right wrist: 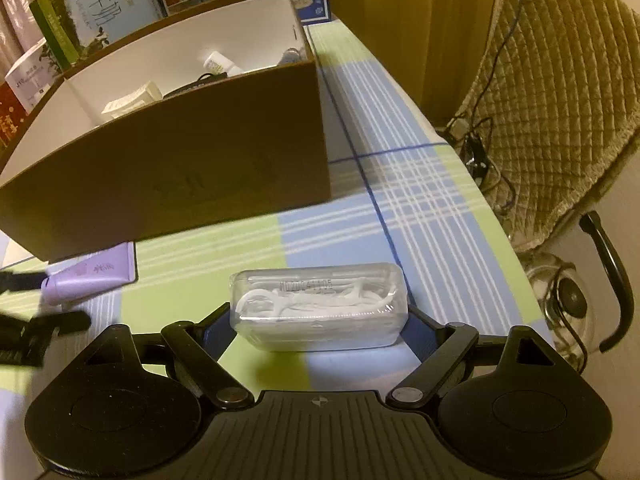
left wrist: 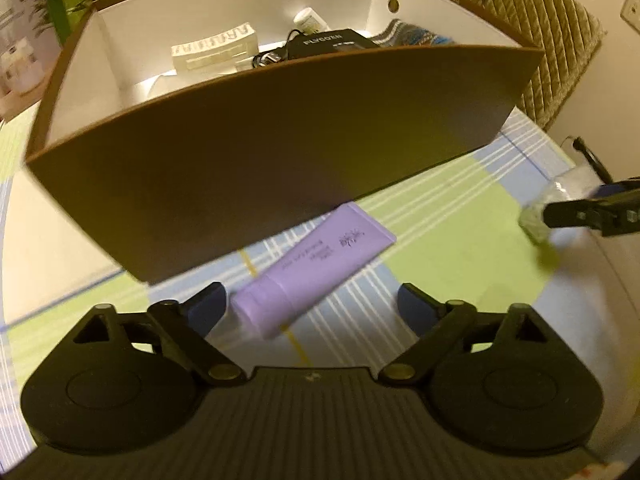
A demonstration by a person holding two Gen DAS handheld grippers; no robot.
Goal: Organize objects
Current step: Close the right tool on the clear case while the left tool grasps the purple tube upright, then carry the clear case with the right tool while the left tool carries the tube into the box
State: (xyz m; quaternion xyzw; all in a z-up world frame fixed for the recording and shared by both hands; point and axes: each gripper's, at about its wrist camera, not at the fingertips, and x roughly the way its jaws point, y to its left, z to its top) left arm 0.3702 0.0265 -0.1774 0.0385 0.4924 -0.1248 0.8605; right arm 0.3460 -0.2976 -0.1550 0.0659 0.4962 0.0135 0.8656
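A purple tube (left wrist: 316, 268) lies on the checked tablecloth just in front of the brown box (left wrist: 280, 148), its cap toward me. My left gripper (left wrist: 312, 308) is open around the cap end, with the left finger close beside the cap. The box's white inside holds a white carton (left wrist: 216, 50), a black pouch (left wrist: 328, 42) and a small bottle (left wrist: 308, 18). My right gripper (right wrist: 320, 328) is shut on a clear plastic case of white floss picks (right wrist: 320, 304), held a little above the cloth to the right of the tube (right wrist: 92, 276). The box (right wrist: 180, 168) stands ahead and to the left of it.
Milk cartons and books (right wrist: 100, 8) stand behind the box. A quilted chair cover (right wrist: 560, 100) and cables lie past the table's right edge. A glass kettle with a black handle (right wrist: 608, 280) sits near that edge. Open cloth (right wrist: 420, 200) stretches to the right of the box.
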